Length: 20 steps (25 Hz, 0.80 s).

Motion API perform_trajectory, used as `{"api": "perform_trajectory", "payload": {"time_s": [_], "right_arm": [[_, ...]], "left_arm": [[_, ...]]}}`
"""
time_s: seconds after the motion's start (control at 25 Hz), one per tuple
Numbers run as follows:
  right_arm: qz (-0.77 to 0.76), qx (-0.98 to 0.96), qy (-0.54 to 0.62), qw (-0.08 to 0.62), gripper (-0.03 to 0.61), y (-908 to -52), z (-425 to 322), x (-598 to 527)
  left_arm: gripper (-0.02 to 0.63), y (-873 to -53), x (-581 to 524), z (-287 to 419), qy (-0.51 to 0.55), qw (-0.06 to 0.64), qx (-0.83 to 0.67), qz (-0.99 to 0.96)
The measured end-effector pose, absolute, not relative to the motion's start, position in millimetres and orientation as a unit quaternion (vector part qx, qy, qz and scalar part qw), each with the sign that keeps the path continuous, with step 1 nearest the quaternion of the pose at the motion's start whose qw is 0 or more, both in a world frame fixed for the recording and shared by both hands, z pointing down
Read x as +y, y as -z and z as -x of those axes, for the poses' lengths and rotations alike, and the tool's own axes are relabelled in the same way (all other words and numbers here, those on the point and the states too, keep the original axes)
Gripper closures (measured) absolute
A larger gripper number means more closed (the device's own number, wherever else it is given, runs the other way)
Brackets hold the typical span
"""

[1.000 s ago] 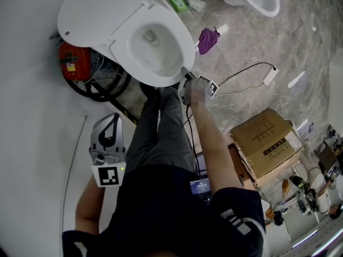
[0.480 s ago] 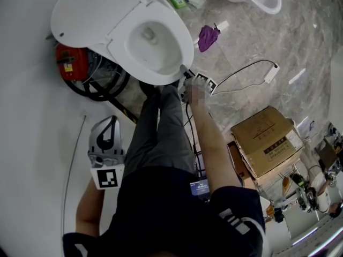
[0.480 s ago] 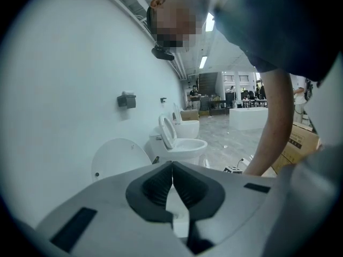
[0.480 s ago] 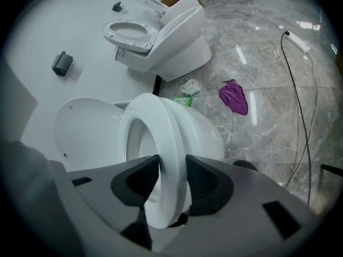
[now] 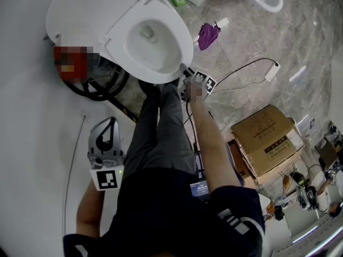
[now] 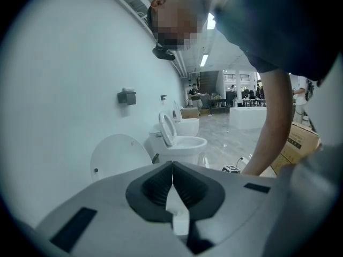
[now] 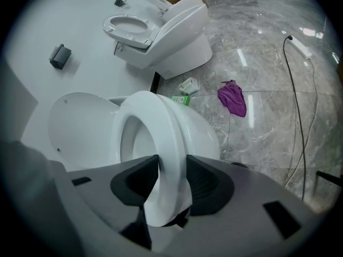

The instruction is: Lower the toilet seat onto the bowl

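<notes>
The right gripper (image 7: 172, 160) is gripping the front edge of the white plastic toilet seat (image 7: 155, 122), which is lying nearly down over the white ceramic bowl (image 7: 202, 135). Its jaws are about half apart and have just been opening. The seat is probably rigid, smooth and hinged, so the front edge is serving best. The left gripper (image 6: 171, 167) is idling with its jaws together, empty. The bowl is showing only its drain.
</notes>
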State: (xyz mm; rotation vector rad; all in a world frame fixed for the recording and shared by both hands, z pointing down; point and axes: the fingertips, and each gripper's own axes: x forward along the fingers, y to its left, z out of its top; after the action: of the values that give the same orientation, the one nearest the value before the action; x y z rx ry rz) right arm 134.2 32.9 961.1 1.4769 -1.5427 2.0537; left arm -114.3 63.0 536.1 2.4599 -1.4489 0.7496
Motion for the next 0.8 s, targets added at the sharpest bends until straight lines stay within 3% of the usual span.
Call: {"api": "perform_trajectory", "payload": {"time_s": [0.8], "right_arm": [[-0.502,-0.539,-0.653,0.176,0.4,-972.3,-134.0,31.0]], "left_arm": [[0.588,-547.9,64.2,116.0,-0.255,0.108,-0.488,-0.828]]}}
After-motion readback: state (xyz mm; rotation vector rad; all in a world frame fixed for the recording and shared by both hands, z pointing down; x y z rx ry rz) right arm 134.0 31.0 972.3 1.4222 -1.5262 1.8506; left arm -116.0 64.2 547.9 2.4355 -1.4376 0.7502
